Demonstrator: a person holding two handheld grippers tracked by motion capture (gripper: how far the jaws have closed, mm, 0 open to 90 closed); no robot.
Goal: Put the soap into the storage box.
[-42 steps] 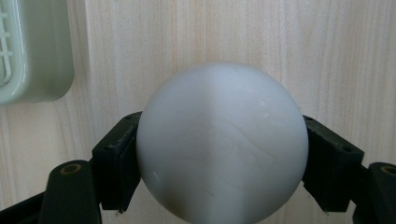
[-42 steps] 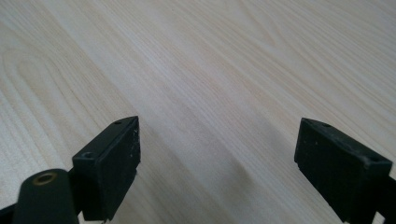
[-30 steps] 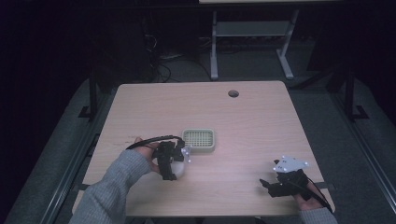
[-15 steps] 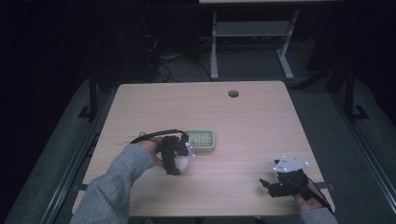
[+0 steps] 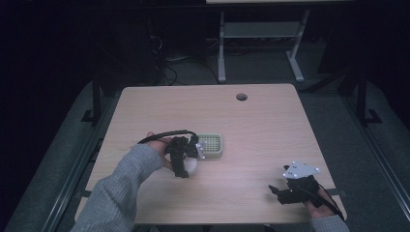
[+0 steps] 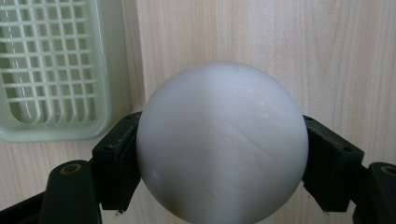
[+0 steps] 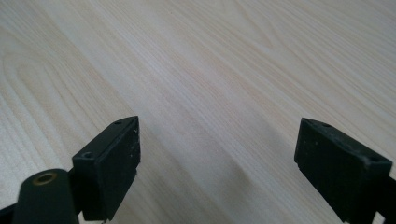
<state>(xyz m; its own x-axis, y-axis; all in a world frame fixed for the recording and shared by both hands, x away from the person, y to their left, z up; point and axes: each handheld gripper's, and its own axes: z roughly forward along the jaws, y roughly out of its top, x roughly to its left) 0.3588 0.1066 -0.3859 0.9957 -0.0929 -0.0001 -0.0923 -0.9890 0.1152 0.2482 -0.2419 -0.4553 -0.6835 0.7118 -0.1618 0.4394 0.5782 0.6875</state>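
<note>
White, smooth, matte ball [image 6: 222, 142] clamped between left tongs [image 6: 219, 154].

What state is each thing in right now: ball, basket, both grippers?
White ball: clamped between the left gripper's jaws, beside the basket, not in it.
Green basket: upright on the table, nothing in the part in view.
Left gripper: shut on the ball.
Right gripper: open, jaws wide apart, holding nothing, over bare wood.

Room: I see it dim, dark beyond | Table [image 5: 270, 121]: light wood, round cable hole [image 5: 241, 97] near far edge | Floor [image 5: 338, 92]: grey carpet | Behind: white-legged desk frame [image 5: 261, 34]
</note>
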